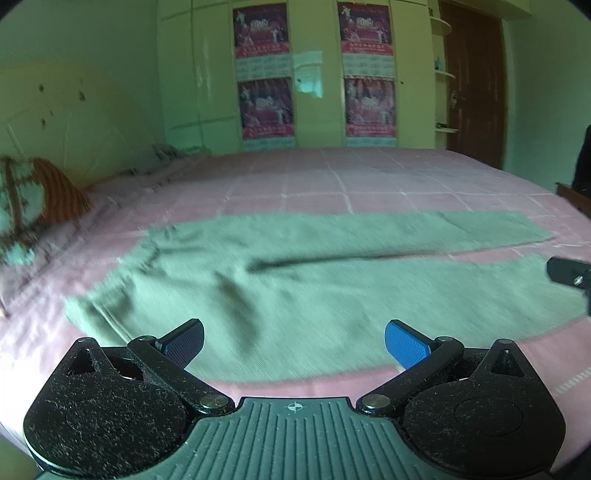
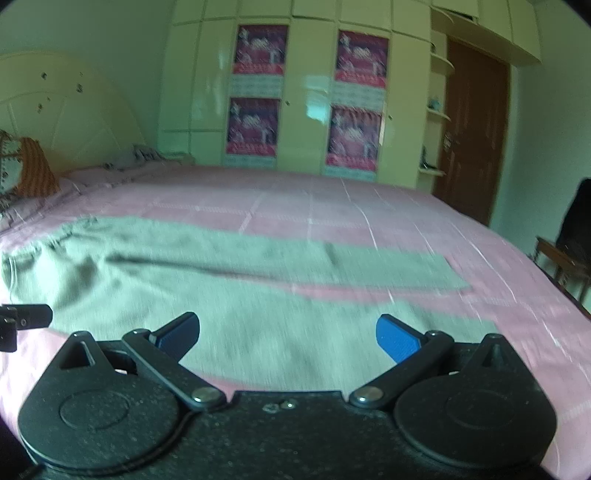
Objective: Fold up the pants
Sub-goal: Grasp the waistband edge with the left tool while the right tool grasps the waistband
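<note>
On pink bed (image 1: 388, 177), pants (image 1: 295, 280) lie flat; left gripper (image 1: 293, 341), right gripper (image 2: 288, 334) released, empty above near edge. Risk: pinching bedsheet with fabric, or uneven grabs skewing fold.

We count one pair of pants (image 1: 295, 280), with two legs, laid on one bed (image 1: 369, 177). Two claws appear: the left claw (image 1: 294, 341) and the right claw (image 2: 288, 338), each with two fingers, one fitted with a dark pad and one with a blue pad. We count four posters (image 1: 261, 31) on one wardrobe (image 1: 317, 110), arranged two above two. One brown door (image 1: 476, 85) stands at the right, and one striped pillow (image 1: 62, 188) at the left.
</note>
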`<state>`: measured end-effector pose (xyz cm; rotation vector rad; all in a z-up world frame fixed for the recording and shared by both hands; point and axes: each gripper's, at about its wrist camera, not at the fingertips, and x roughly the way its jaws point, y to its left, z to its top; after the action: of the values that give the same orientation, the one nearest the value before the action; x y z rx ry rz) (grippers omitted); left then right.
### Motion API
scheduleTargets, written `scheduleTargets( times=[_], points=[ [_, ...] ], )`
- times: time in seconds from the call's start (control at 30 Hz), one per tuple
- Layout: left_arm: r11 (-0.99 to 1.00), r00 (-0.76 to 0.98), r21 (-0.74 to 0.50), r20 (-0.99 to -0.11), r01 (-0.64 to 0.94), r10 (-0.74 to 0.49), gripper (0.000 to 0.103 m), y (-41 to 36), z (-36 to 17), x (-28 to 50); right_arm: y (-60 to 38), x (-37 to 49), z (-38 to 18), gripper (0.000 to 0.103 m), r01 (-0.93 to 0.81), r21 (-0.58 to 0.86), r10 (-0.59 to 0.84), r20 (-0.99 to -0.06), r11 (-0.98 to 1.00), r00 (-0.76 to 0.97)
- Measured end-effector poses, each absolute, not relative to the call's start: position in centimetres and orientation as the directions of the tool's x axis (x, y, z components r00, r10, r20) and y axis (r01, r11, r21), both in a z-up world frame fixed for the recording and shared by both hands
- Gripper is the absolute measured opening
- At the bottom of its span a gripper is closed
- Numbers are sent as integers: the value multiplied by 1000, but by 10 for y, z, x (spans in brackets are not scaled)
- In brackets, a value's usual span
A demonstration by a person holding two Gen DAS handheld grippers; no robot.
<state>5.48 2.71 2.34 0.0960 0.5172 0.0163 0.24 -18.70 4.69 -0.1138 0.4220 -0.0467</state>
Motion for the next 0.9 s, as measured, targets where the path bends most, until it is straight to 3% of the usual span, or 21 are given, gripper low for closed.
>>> scheduleTargets(
  times=[0.2,0.3,0.47,0.5,0.53,0.57,0.6,0.67,0.73,0.8,0.9],
  points=[
    [994,859,99,-511,38,18,103,58,40,105,-171,45,73,102,-114,-159,44,-392,981,919],
    [994,879,100,-476,36,16,103,88,53,133,-167,71,84,102,-194,-159,117,-400,968,909],
    [996,849,84,-528,41,9,103,158,66,203,-169,130,100,100,-296,-114,222,-426,948,877],
    [996,844,85,-536,38,14,87,173,66,219,-168,144,102,100,-315,-113,237,-438,942,867],
    [995,834,91,-552,31,24,47,187,64,235,-166,157,104,100,-335,-115,253,-446,935,859],
    [995,818,100,-573,15,45,35,201,62,252,-163,168,106,99,-356,-122,267,-451,927,851],
    [995,809,100,-585,4,55,33,213,59,270,-160,180,108,98,-375,-132,279,-460,917,843],
    [993,792,115,-604,-23,88,38,235,50,300,-152,200,107,98,-410,-159,296,-470,898,831],
    [988,786,151,-609,-24,112,83,248,40,324,-144,224,104,98,-441,-182,309,-486,879,817],
    [983,784,180,-607,-21,128,91,258,30,346,-138,247,100,98,-467,-185,329,-494,865,805],
    [986,756,168,-646,6,106,91,273,16,381,-134,285,92,96,-491,-149,354,-521,858,777]
  ],
)
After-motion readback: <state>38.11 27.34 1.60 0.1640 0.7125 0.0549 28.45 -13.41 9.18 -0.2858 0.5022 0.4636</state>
